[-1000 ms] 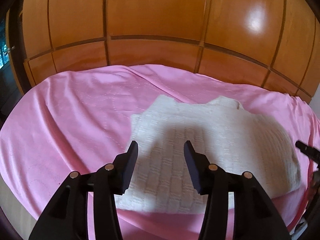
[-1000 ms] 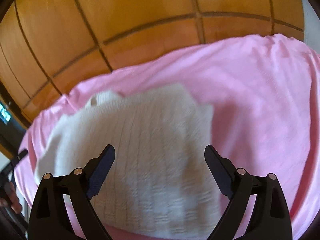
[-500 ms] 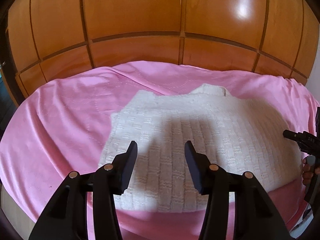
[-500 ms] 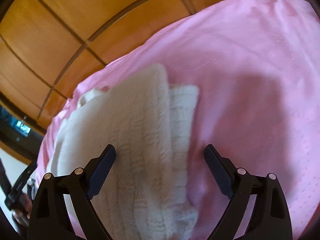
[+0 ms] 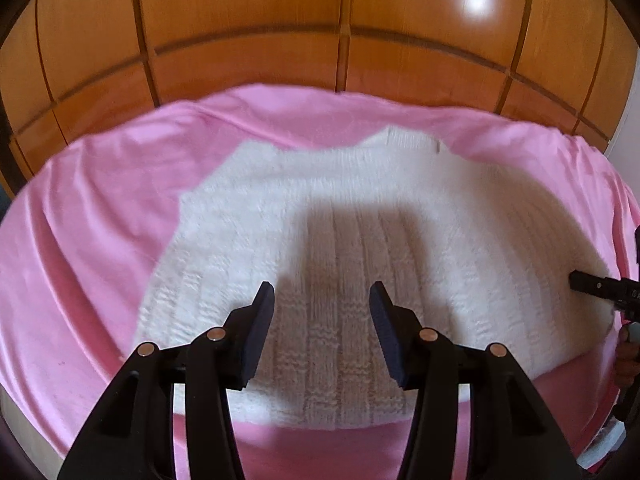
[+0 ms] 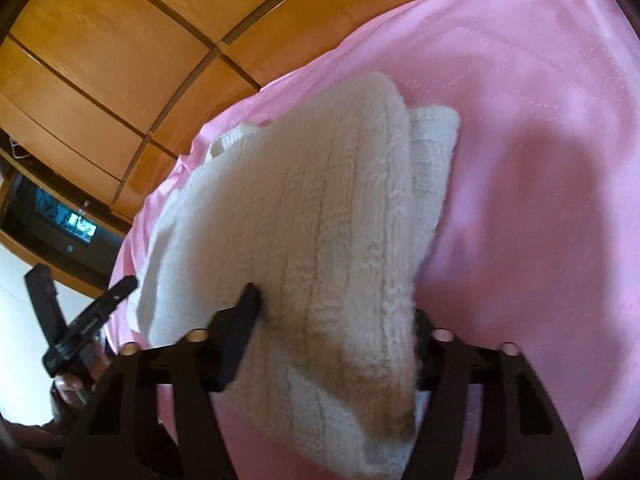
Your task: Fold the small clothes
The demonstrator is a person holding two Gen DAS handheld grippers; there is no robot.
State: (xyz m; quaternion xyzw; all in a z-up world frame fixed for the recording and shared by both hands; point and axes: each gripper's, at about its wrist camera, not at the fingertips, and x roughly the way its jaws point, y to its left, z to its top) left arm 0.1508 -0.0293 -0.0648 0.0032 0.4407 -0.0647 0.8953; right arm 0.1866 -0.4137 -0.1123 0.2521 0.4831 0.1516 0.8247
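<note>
A cream knitted sweater (image 5: pixel 360 232) lies on the pink sheet (image 5: pixel 88 216), collar toward the far side. My left gripper (image 5: pixel 322 328) is open and empty, hovering over the sweater's near hem. In the right wrist view my right gripper (image 6: pixel 332 332) has its jaws around the sweater's (image 6: pixel 320 208) right edge, and the knit bulges up between them; its right finger is mostly hidden by the fabric. A folded layer shows under that edge. The right gripper's tip also shows in the left wrist view (image 5: pixel 600 288) at the sweater's right edge.
A wooden panelled wardrobe (image 5: pixel 320 20) stands right behind the bed. The pink sheet (image 6: pixel 540 160) stretches bare to the right of the sweater. The left gripper and the hand holding it show in the right wrist view (image 6: pixel 80 332). A dark window opening (image 6: pixel 60 224) is at left.
My right gripper has moved down onto the sweater's right edge and closed in on it, lifting the fabric. My left gripper has shifted rightward over the sweater's hem and stays open.
</note>
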